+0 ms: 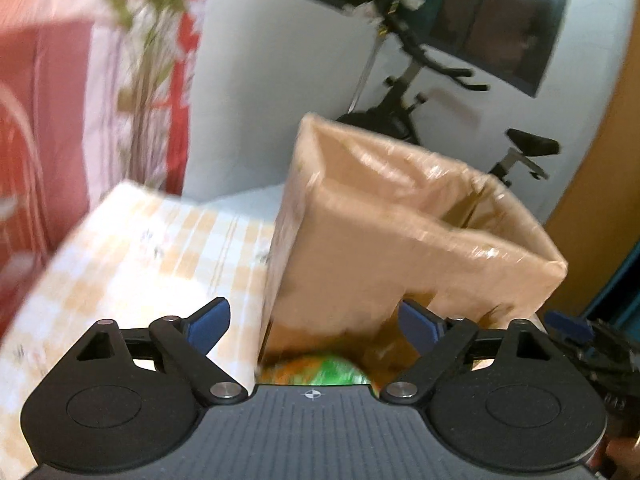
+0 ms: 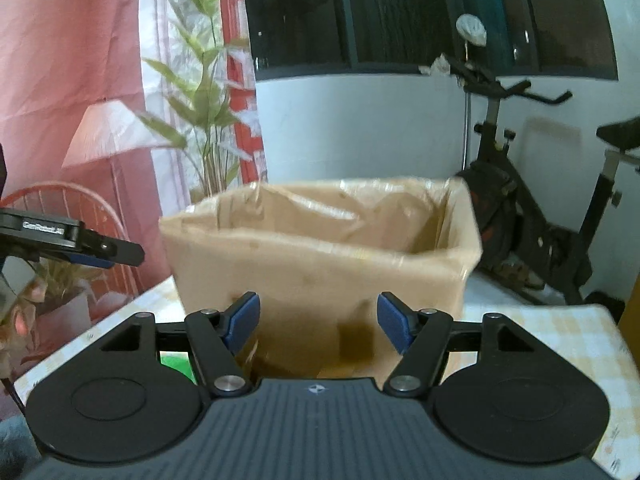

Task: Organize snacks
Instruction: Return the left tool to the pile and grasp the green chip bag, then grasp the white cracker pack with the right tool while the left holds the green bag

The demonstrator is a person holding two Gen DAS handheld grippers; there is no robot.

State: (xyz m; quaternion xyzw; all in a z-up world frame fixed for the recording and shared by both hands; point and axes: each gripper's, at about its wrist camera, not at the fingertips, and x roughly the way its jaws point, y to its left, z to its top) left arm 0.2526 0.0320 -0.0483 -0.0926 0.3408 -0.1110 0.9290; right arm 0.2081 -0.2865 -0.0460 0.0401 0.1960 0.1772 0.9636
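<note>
A tall cardboard box (image 1: pixel 360 248) wrapped in shiny tape stands open on the table; it also fills the middle of the right wrist view (image 2: pixel 320 256). My left gripper (image 1: pixel 314 326) is open and empty, its blue pads (image 1: pixel 206 326) apart in front of the box's near wall. An orange and green snack packet (image 1: pixel 320 372) lies blurred at the box's foot, just under the left gripper. My right gripper (image 2: pixel 318 322) is open and empty, facing the box's side wall. The left gripper's fingers (image 2: pixel 100 254) show at the left of the right wrist view.
The table carries a yellow checked cloth (image 1: pixel 152 256), also seen at the right (image 2: pixel 560 340). An exercise bike (image 2: pixel 520 216) stands behind the box by a white wall. A potted plant (image 2: pixel 204 120) and red curtain (image 2: pixel 60 80) are at the left.
</note>
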